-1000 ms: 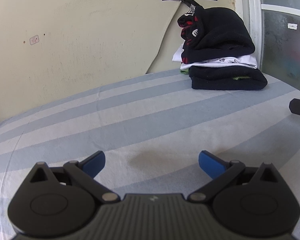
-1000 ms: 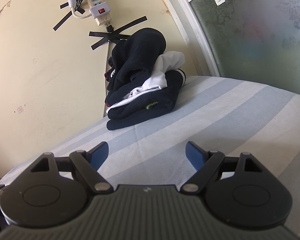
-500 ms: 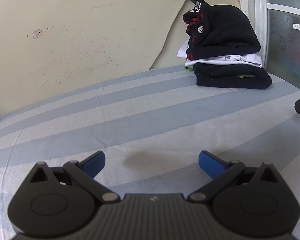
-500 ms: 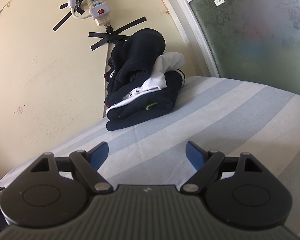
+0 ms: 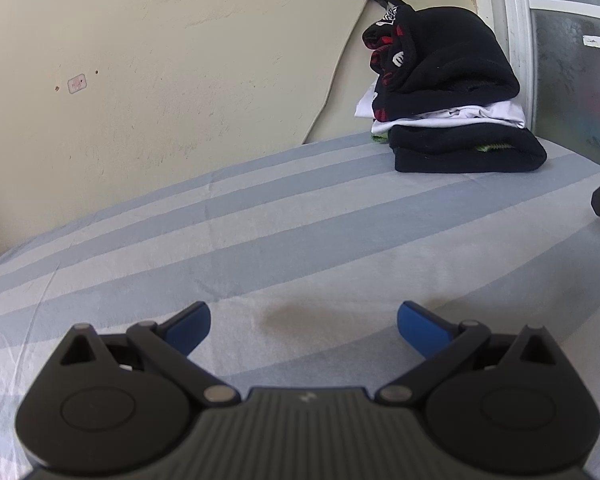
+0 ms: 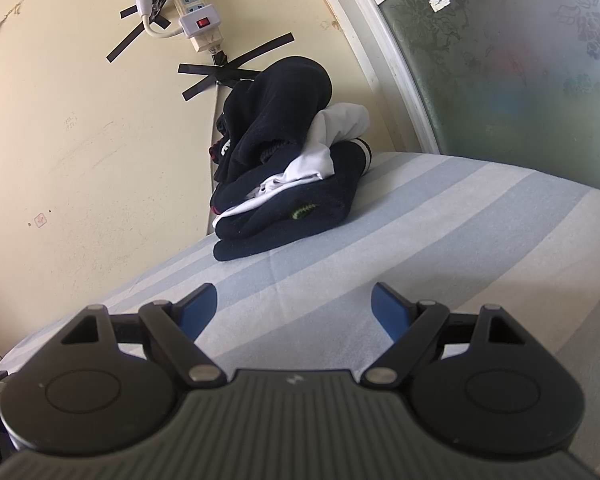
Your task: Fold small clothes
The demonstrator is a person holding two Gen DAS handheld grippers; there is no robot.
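I've got both tools over the striped sheet [image 5: 300, 216] w/ nothing in them: left gripper [image 5: 303, 322] has its jaws spread wide, blue pads [image 5: 188, 326] well apart and only bare sheet between; right gripper [image 6: 294, 306] same, wide open and empty. The clothes are the pile [image 5: 452, 96] at the far corner against the wall [image 5: 160, 80], next to the window frame [image 5: 518, 40]: a dark bundle on top, a white piece in the middle, a dark folded piece w/ a green mark at the bottom. In the right view the same pile [image 6: 284, 168] sits well ahead of the pads, not touching. Judging by that, I haven't picked the next item yet. Risks as I see them: 1) pinching the top bundle may drag the white layer w/ it, since layers overlap and the stack looks lopsided; 2) a deep reach could catch the cord [image 5: 332, 80] hanging behind the pile, or nudge the power strip [image 6: 198, 20] taped above it; 3) pads set too low could grab the sheet and wrinkle it. Can't tell how many pieces are in the pile.
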